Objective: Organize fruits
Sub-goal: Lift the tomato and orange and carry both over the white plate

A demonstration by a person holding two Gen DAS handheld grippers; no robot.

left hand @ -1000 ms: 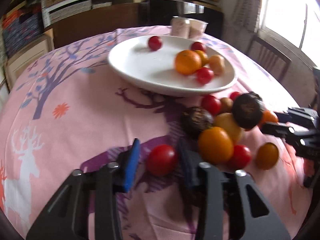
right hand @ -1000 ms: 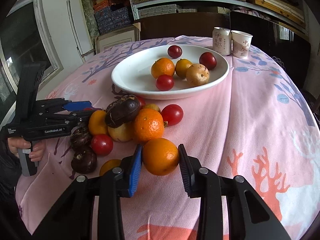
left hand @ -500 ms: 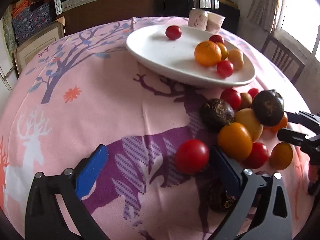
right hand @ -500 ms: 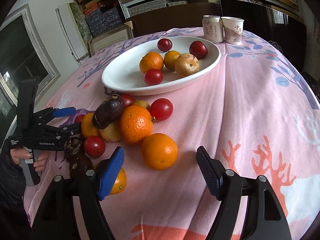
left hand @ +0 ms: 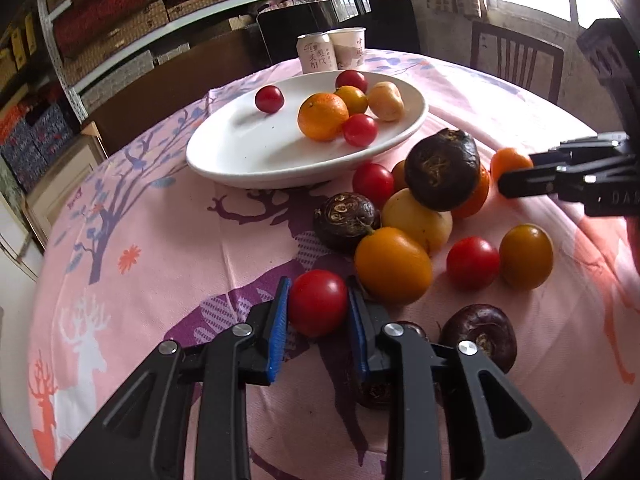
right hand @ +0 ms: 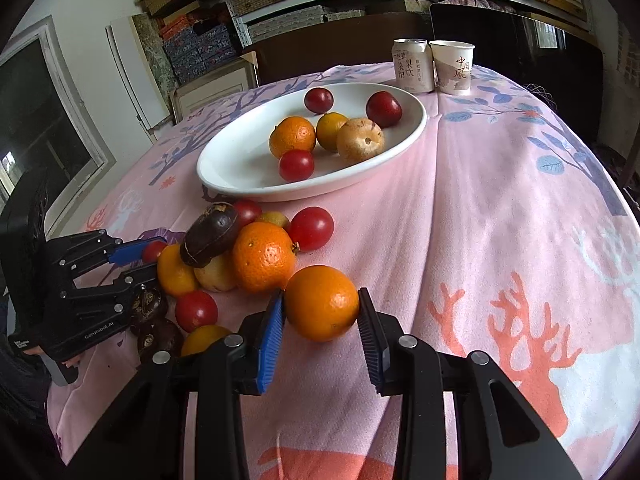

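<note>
Within the last half second both grippers went from gaping to closed, the left gripper [left hand: 318,304] pinching a tomato [left hand: 317,302] and the right gripper [right hand: 321,312] an orange [right hand: 321,302], each at the table's [right hand: 500,220] near edge, ready to lift toward the plate [right hand: 240,168].

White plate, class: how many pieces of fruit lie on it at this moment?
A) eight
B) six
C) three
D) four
B: the right wrist view shows six on the white plate: three red tomatoes, one orange, a smaller yellow-orange fruit and a tan speckled fruit; the rest are still on the tablecloth.
</note>
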